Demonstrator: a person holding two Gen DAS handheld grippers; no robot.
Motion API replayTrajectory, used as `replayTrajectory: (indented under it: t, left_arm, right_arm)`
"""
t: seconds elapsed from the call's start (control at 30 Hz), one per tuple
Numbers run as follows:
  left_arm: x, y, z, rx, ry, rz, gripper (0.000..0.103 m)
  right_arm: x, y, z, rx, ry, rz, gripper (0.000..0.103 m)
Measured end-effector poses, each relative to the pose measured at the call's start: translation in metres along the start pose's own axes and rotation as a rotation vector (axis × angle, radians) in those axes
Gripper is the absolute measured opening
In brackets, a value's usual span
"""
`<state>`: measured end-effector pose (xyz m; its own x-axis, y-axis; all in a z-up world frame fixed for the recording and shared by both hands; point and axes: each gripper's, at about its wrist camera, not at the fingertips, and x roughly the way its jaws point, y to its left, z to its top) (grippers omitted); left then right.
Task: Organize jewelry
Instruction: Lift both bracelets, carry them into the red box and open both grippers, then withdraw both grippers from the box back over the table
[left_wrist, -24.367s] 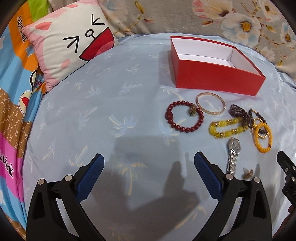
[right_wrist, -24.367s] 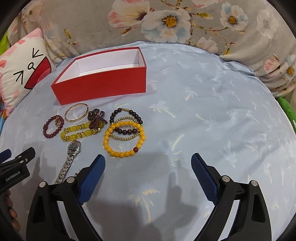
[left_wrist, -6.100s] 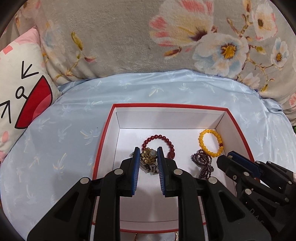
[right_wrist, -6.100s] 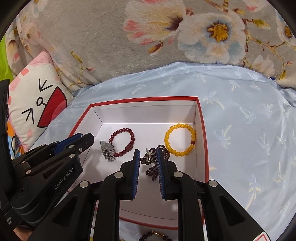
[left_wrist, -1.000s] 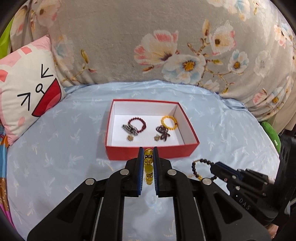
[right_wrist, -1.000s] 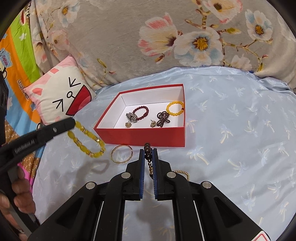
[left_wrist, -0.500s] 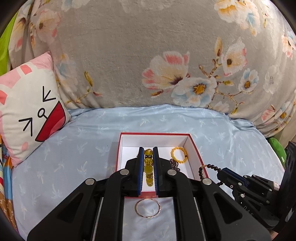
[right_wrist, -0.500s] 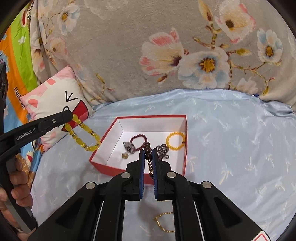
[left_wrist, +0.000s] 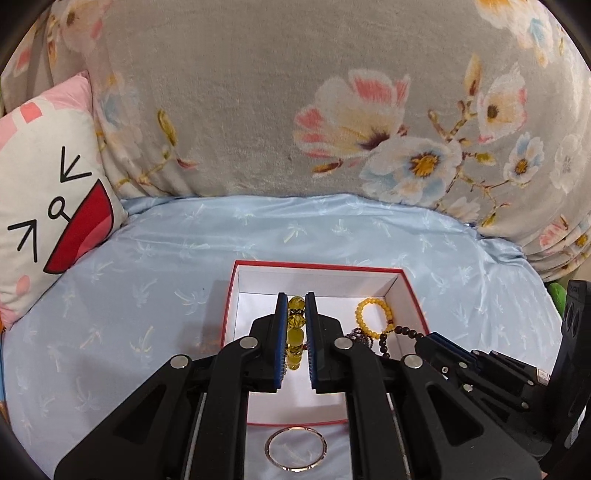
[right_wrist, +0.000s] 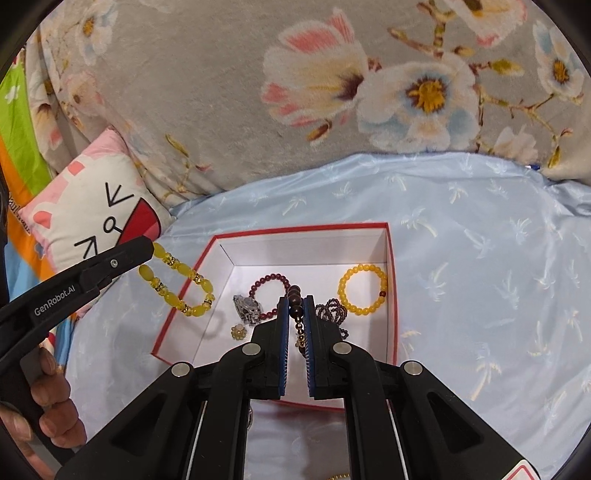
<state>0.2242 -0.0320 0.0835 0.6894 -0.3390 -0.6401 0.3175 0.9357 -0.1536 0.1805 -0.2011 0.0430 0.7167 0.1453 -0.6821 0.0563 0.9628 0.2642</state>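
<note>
My left gripper (left_wrist: 296, 301) is shut on a yellow bead bracelet (left_wrist: 295, 334) and holds it above the left edge of the red box (left_wrist: 231, 291); the bracelet hangs in the right wrist view (right_wrist: 173, 284). My right gripper (right_wrist: 295, 301) is shut on a dark brown bead bracelet (right_wrist: 295, 295) over the box (right_wrist: 391, 266); it also shows in the left wrist view (left_wrist: 404, 330). In the box lie an orange bracelet (right_wrist: 362, 291), a dark red bracelet (right_wrist: 267, 291), a watch (right_wrist: 247, 308), a purple piece (right_wrist: 332, 312) and a small gold charm (right_wrist: 239, 331).
A thin gold bangle (left_wrist: 297, 448) lies on the light blue sheet (left_wrist: 147, 266) in front of the box. A cat-face pillow (left_wrist: 48, 206) is at the left. A grey floral blanket (left_wrist: 332, 110) rises behind. A fine gold chain (right_wrist: 340, 476) lies near my right gripper's base.
Both grippers have moved forward and lower over the box, each still holding its bracelet. The box looks larger and nearer.
</note>
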Motion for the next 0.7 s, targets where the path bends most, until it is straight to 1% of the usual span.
replayTrajectory:
  t: [0.17, 0.23, 0.3, 0.33, 0.37, 0.4, 0.43, 0.57, 0.67, 0.7]
  left_arm:
    - [0.023, 0.001, -0.01, 0.006, 0.035, 0.014, 0.009]
    - [0.029, 0.003, -0.014, -0.007, 0.044, 0.007, 0.01]
    - [0.031, 0.006, -0.016, -0.018, 0.039, 0.01, 0.021]
    - [0.031, 0.007, -0.017, -0.025, 0.037, 0.013, 0.039]
    - [0.031, 0.009, -0.017, -0.033, 0.03, 0.015, 0.053]
    - [0.028, 0.009, -0.018, -0.035, 0.015, 0.024, 0.055]
    - [0.026, 0.008, -0.018, -0.027, 0.006, 0.033, 0.055]
    - [0.021, 0.004, -0.022, 0.0, 0.007, 0.055, 0.055]
    - [0.015, -0.002, -0.028, 0.024, 0.007, 0.074, 0.055]
    - [0.014, -0.003, -0.029, 0.029, 0.005, 0.08, 0.055]
  right_arm:
    - [0.022, -0.001, -0.008, -0.005, 0.039, -0.02, 0.008]
    - [0.027, -0.003, -0.01, 0.008, 0.048, -0.028, 0.011]
    - [0.028, -0.008, -0.012, 0.032, 0.048, -0.034, 0.014]
    - [0.027, -0.01, -0.013, 0.039, 0.044, -0.033, 0.014]
    - [0.024, -0.012, -0.013, 0.047, 0.037, -0.033, 0.019]
    - [0.021, -0.013, -0.013, 0.051, 0.03, -0.034, 0.026]
    - [0.018, -0.014, -0.013, 0.053, 0.023, -0.035, 0.028]
    - [0.005, -0.013, -0.017, 0.05, 0.002, -0.036, 0.029]
    - [-0.003, -0.013, -0.022, 0.059, -0.005, -0.029, 0.037]
    - [-0.006, -0.013, -0.025, 0.06, -0.009, -0.03, 0.038]
